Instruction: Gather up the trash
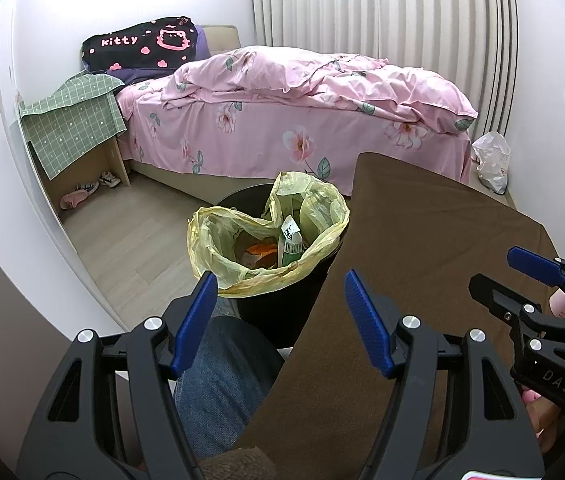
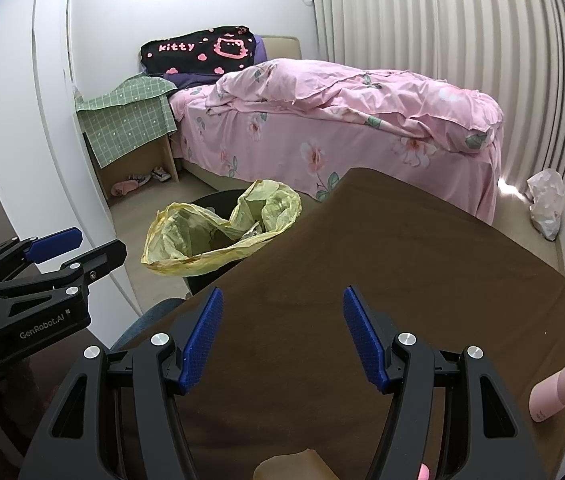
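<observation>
At far left a green checked cloth (image 1: 74,120) drapes a small bedside shelf, with the pink bed (image 1: 302,120) running off toward 2 o'clock. Nearer, the left tongs (image 1: 280,316) stand wide with nothing between them, hanging over a denim knee (image 1: 222,376) and the left edge of the brown desk (image 1: 422,240). Straight ahead of them at 12 o'clock, just beyond the blue tips, is the black trash bin (image 1: 282,312) with its yellow bag (image 1: 210,248) loose and open at the mouth; a green-and-white tube stands upright inside among other scraps.

Moving right, the right tongs (image 2: 280,336) are equally wide and empty, poised over the bare brown desk. From them the bin lies at about 11 o'clock, off the desk's left edge, so the left hand is the nearer one to the bag. At roughly 3 o'clock from the right tongs a pink cylinder (image 2: 558,392) lies on its side on the desk, its long axis running toward 2 o'clock; I cannot tell whether it is rubbish. Farthest right, a crumpled white plastic bag (image 2: 546,204) sits on the floor at the foot of the bed, well apart from both hands. A tan scrap (image 2: 294,466) peeks in at 6 o'clock, right at the bottom edge.
</observation>
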